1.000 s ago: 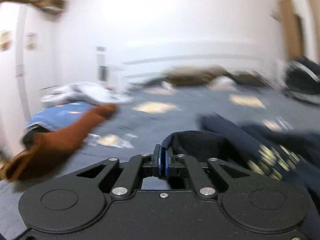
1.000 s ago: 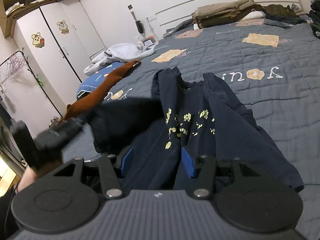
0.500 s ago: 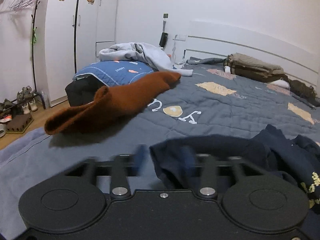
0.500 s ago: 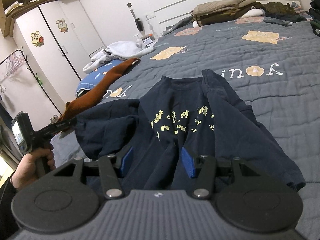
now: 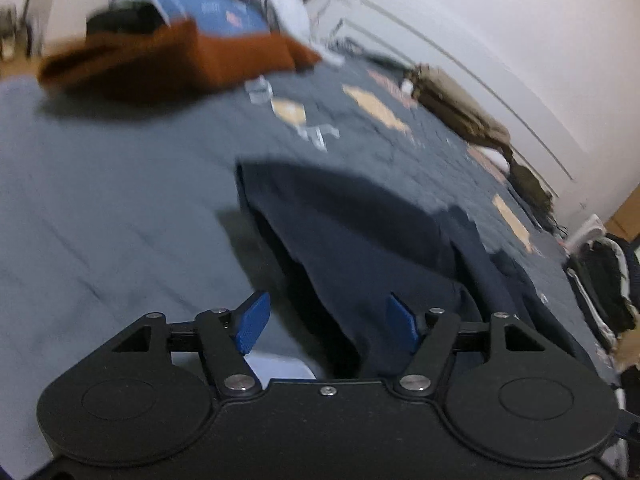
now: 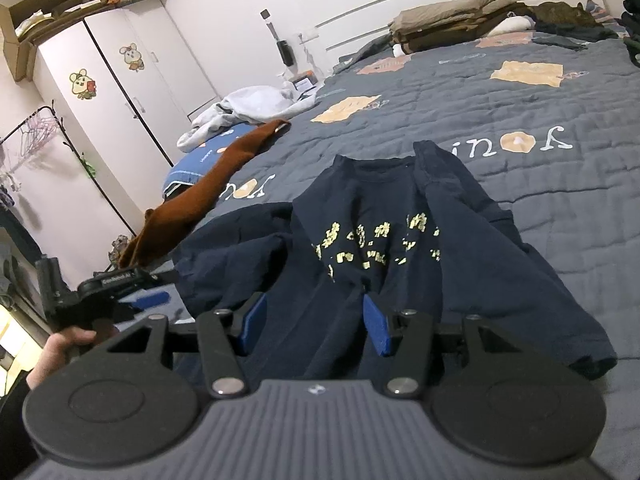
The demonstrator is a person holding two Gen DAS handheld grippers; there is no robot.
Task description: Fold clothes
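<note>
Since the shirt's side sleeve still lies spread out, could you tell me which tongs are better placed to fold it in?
Probably left: the left tongs, open, sit at the navy T-shirt sleeve's edge; the right tongs hang over its hem.

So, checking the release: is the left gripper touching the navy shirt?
Cannot tell. In the left wrist view the left gripper stands open around the navy shirt, blurred.

A navy cotton sweatshirt point(image 6: 380, 248) is showing cracked yellow lettering, lying on a slate-grey quilted bedspread point(image 6: 560, 208) bearing tan patches and white script beside a rust-brown knitted garment point(image 6: 208, 196).
</note>
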